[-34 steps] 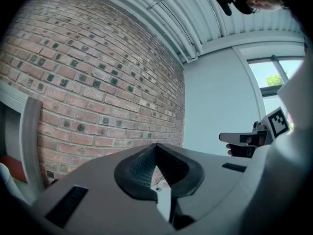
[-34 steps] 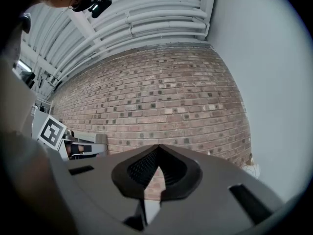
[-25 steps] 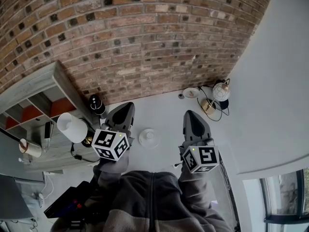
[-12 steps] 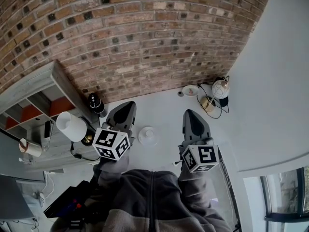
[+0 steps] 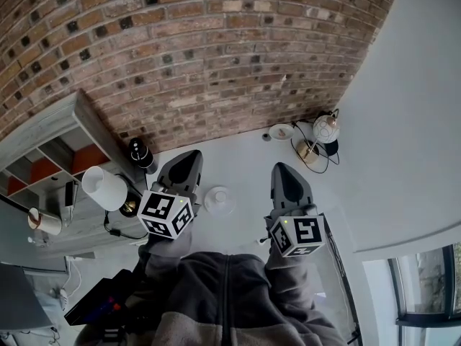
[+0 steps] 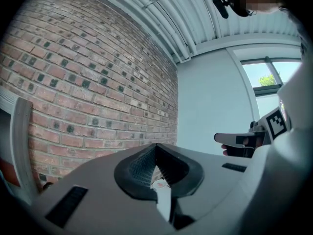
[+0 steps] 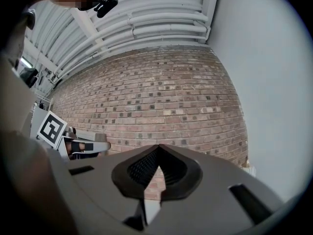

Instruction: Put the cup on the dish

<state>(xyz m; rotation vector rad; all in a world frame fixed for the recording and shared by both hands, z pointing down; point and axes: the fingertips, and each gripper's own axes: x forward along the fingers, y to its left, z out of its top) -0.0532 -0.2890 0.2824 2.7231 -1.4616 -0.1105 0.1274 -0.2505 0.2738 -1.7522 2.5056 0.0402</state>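
Pointing level toward the brick wall point(image 5: 216, 63), both tongs are clenched with nothing in them: the left tongs point(image 5: 189, 157) have their tips pressed together, and the right tongs point(image 5: 282, 170) meet at a point the same way. Between the two, low on the white surface point(image 5: 245, 157), sits a round white cup point(image 5: 220, 199) seen from above, touched by neither pair; whether it has a saucer of its own under it is too small to tell. A shallow white dish point(image 5: 281, 131) lies well apart from it at the foot of the wall, just beside a globe lamp point(image 5: 325, 130) with a brass stem. The person's grey sleeves show behind the marker cubes.
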